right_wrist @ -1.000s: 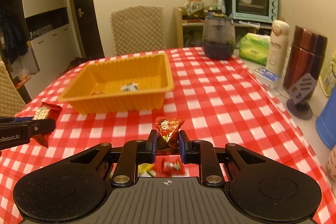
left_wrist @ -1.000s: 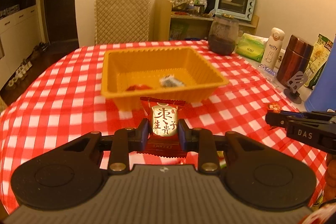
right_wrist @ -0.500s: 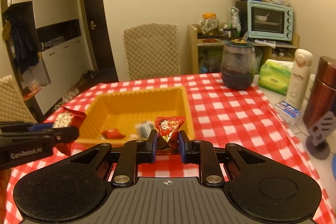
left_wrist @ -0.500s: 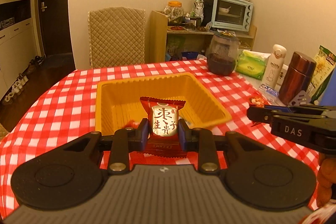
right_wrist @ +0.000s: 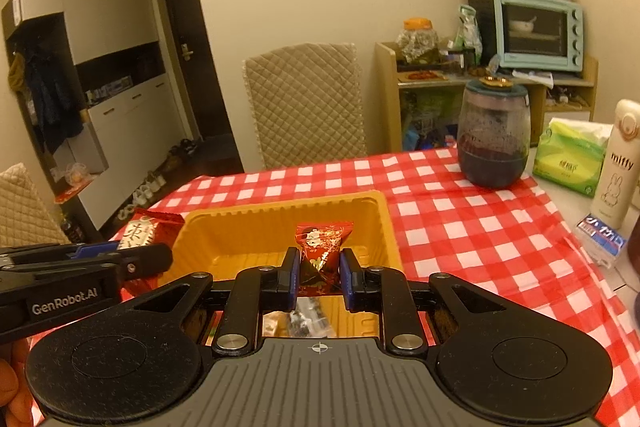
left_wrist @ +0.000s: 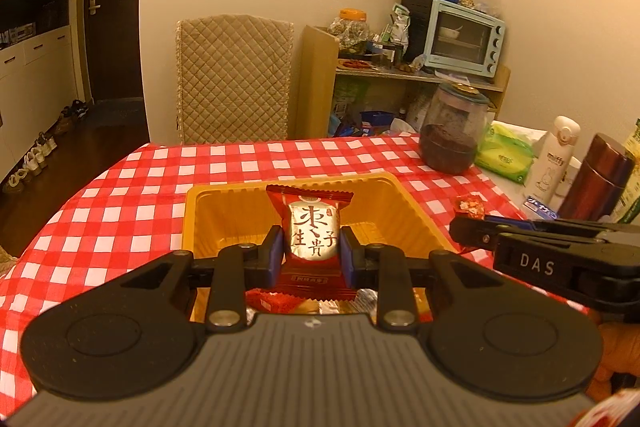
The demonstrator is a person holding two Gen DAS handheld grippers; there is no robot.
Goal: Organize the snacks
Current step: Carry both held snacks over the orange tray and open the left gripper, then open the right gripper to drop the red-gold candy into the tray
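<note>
**Red snack packs held over the yellow tray**

Red and silver, the big snack pack (left_wrist: 313,231) sits tight between the two blue pads of the left gripper (left_wrist: 308,259); the jaws are almost closed and they squeeze the pack on both sides; the pack stands up straight with its top edge high; under it is the yellow tray (left_wrist: 200,211), which rests on the red and white checked table cloth (left_wrist: 120,195); a few small wrapped snacks (left_wrist: 272,301) lie in the tray, just seen below the gripper

The right gripper (right_wrist: 319,277) pinches a small red candy bag (right_wrist: 322,249) with gold marks on it; its jaws are nearly closed too, pressed on the bag; this bag also hangs above the inside of the tray (right_wrist: 390,239); more little wrappers (right_wrist: 308,315) lie on the tray floor under it

Each gripper shows in the other's view, side by side and near each other; a dark jar (right_wrist: 494,135), a green tissue pack (right_wrist: 570,157) and a white bottle (right_wrist: 618,163) stand at the far right of the table, well apart from the tray
</note>
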